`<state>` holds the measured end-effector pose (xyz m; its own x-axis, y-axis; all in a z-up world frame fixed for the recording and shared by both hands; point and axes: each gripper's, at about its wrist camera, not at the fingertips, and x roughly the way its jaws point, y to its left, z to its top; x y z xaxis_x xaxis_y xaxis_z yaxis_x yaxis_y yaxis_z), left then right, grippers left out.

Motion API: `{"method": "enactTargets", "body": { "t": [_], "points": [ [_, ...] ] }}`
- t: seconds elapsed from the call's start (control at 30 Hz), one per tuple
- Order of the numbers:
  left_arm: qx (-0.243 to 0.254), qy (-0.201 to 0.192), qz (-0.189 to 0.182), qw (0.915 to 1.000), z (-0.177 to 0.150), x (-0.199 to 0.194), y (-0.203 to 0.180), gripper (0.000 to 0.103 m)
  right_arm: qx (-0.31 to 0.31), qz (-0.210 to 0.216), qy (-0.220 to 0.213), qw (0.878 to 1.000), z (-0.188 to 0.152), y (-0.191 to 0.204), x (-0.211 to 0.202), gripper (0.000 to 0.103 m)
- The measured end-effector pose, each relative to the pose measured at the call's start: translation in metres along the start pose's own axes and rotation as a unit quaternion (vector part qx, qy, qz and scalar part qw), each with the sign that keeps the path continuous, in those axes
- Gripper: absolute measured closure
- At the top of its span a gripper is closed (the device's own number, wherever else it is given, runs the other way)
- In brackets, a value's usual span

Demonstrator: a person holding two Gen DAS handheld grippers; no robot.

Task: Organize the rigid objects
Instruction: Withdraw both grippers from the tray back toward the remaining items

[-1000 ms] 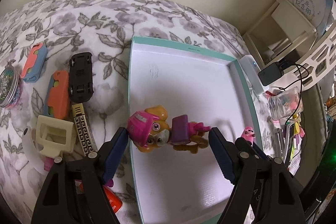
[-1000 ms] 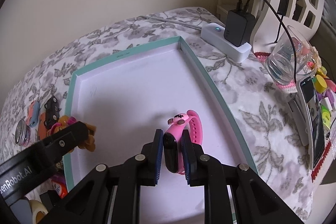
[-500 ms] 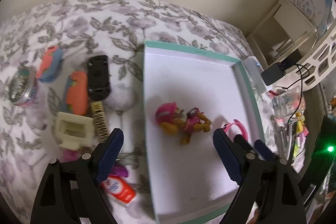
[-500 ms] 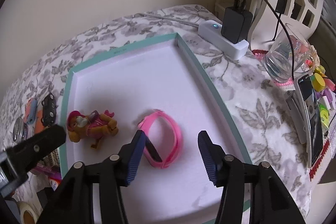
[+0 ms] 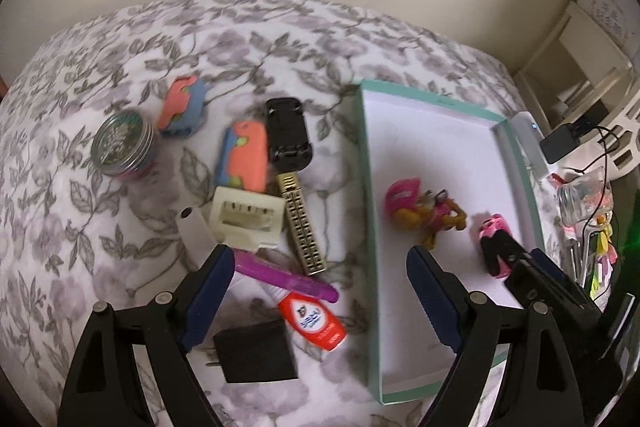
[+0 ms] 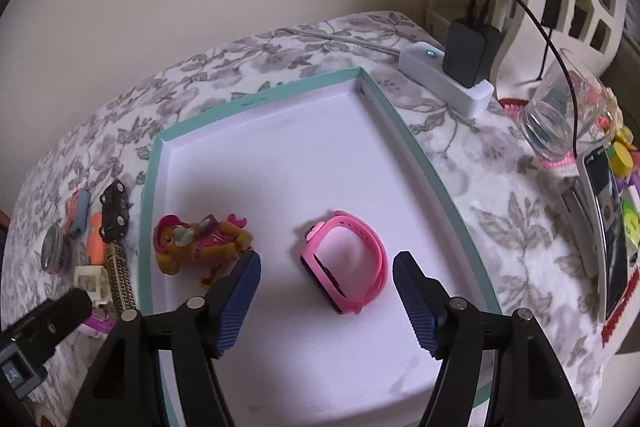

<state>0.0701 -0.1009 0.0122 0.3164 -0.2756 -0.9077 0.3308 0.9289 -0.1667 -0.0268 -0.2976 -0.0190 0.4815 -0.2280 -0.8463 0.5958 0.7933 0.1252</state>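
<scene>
The step in hand is judged to be the gap between two placements. Two things are already laid in the teal-rimmed box lid (image 6: 436,183): a toy pup figure (image 6: 200,243) at its left side and a pink wristband watch (image 6: 344,263) to the right of it, well apart from each other. The right gripper (image 6: 326,301) is held just above the watch; its jaws have just been opening and now stand apart, with the watch lying free between them, no pad pressing on it. The left gripper (image 5: 320,295) is also seen with jaws wide apart and nothing clamped, poised over the near end of the loose pile on the floral cloth (image 5: 120,67) left of the lid.

A fresh pick from that pile is called for next. The purple stick (image 5: 286,277) and the red-capped tube (image 5: 312,319) lie nearest; the black plug block (image 5: 256,351), possibly a charger, is blurred.
</scene>
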Motion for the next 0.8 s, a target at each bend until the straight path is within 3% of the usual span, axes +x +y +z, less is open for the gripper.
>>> {"method": "enactTargets", "body": {
  "t": [0.33, 0.53, 0.63, 0.7, 0.8],
  "points": [
    [-0.047, 0.009, 0.020, 0.9986, 0.009, -0.004, 0.031, 0.015, 0.001, 0.038, -0.014, 0.999, 0.003, 0.004, -0.009, 0.030],
    [-0.099, 0.002, 0.019, 0.9949, 0.011, -0.015, 0.060, 0.015, -0.036, 0.053, -0.029, 0.998, 0.000, 0.022, -0.019, 0.002],
    [-0.123, 0.004, 0.032, 0.9919, 0.009, -0.020, 0.076, 0.013, -0.061, 0.055, -0.035, 0.996, -0.002, 0.034, -0.024, 0.001],
    [-0.134, 0.009, 0.045, 0.9900, 0.006, -0.020, 0.083, 0.002, -0.079, 0.063, -0.034, 0.994, -0.005, 0.043, -0.027, 0.001],
    [-0.138, 0.023, 0.052, 0.9889, 0.001, -0.018, 0.088, 0.002, -0.108, 0.069, -0.032, 0.991, -0.012, 0.059, -0.032, 0.001]
  ]
}}
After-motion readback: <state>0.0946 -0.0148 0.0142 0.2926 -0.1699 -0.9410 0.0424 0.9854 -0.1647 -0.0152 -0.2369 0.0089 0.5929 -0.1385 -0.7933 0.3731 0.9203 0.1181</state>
